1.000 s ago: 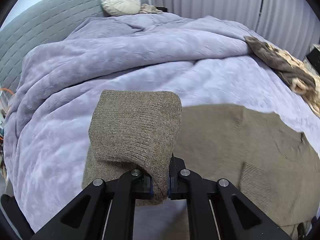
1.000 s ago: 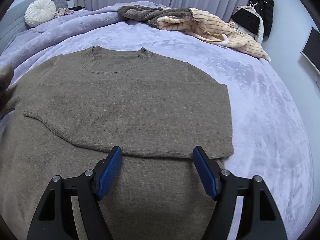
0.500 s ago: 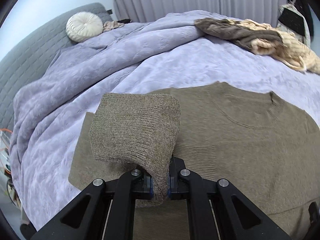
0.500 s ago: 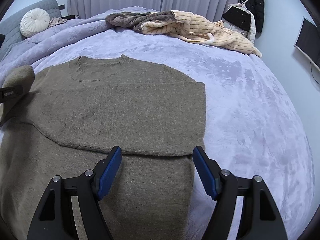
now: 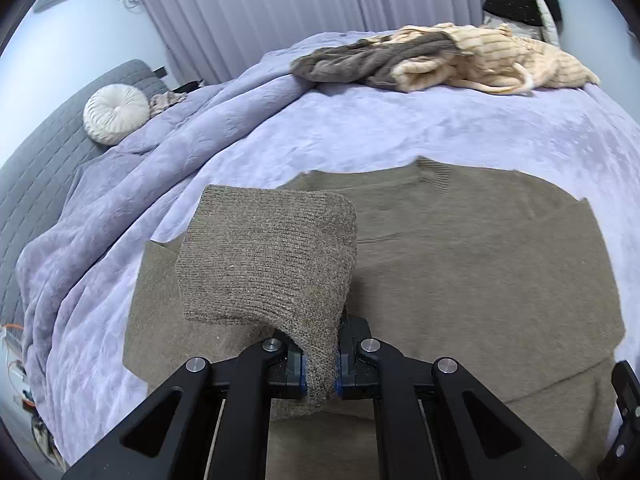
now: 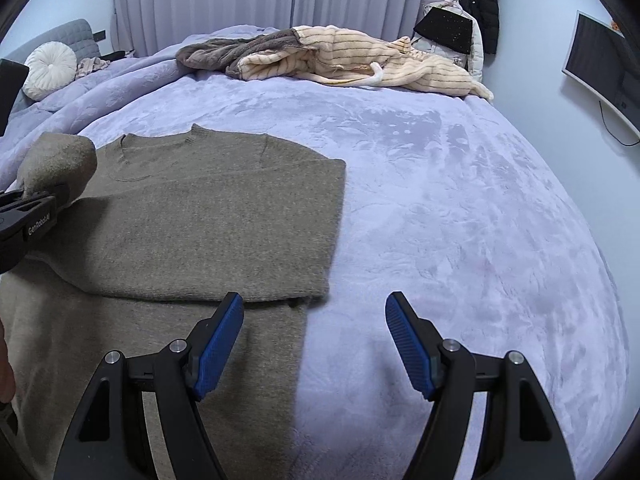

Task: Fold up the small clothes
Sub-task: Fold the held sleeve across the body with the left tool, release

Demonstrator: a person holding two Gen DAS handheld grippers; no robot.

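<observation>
Counts on the bed

One olive sweater (image 6: 208, 216), two grippers (image 5: 320, 364) (image 6: 314, 344), one round cushion (image 5: 116, 114) far left, two heaped garments far: brown (image 6: 236, 54), cream striped (image 6: 360, 62).

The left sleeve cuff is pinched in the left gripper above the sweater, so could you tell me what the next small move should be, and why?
Probably carry the cuff a little further across the sweater and lower it onto the chest before opening. The left gripper is shut on the cuff, which hangs lifted over the sweater's left side, while the other sleeve already lies folded flat across the body. The right gripper is open and holds nothing.
</observation>
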